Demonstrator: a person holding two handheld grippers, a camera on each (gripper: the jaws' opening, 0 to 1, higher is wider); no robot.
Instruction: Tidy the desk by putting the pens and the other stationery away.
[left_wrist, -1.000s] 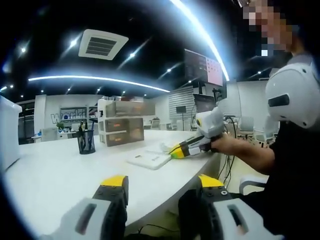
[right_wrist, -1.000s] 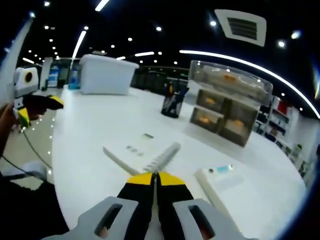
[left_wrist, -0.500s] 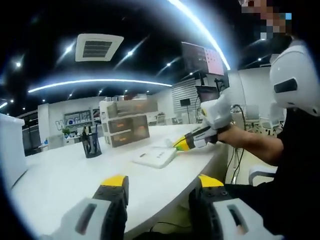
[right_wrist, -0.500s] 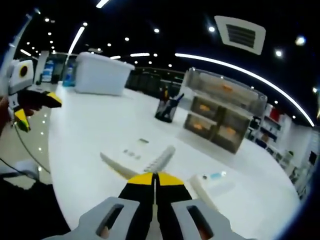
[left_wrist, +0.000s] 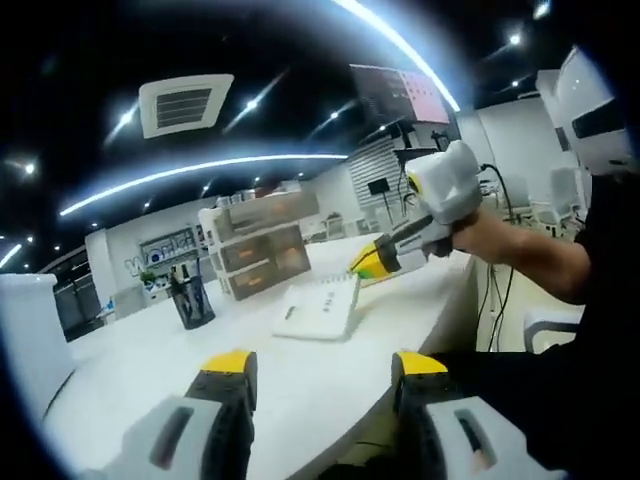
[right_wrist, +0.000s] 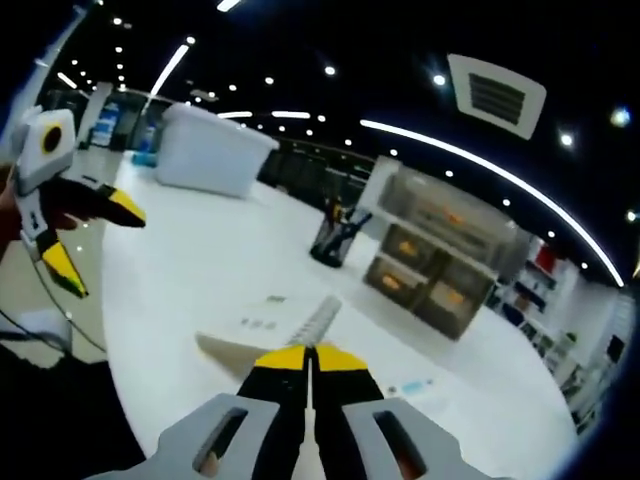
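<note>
A white spiral notebook hangs tilted over the white desk, its coil edge raised. My right gripper is shut on that coil edge. In the right gripper view the coil runs straight into my right gripper, and the notebook spreads left below it. My left gripper stands open near the desk's front edge with nothing between its jaws. It also appears at the left of the right gripper view as the left gripper, jaws apart. A black mesh pen cup holds several pens.
A clear drawer unit stands behind the pen cup, seen again as the drawer unit. A large white bin sits at the desk's far end. A small white item with a blue mark lies right of the notebook. A person's arm holds the right gripper.
The right gripper has risen with the notebook, whose coil edge is now tilted up off the desk. The left gripper stays open; both views have shifted with the hands.
</note>
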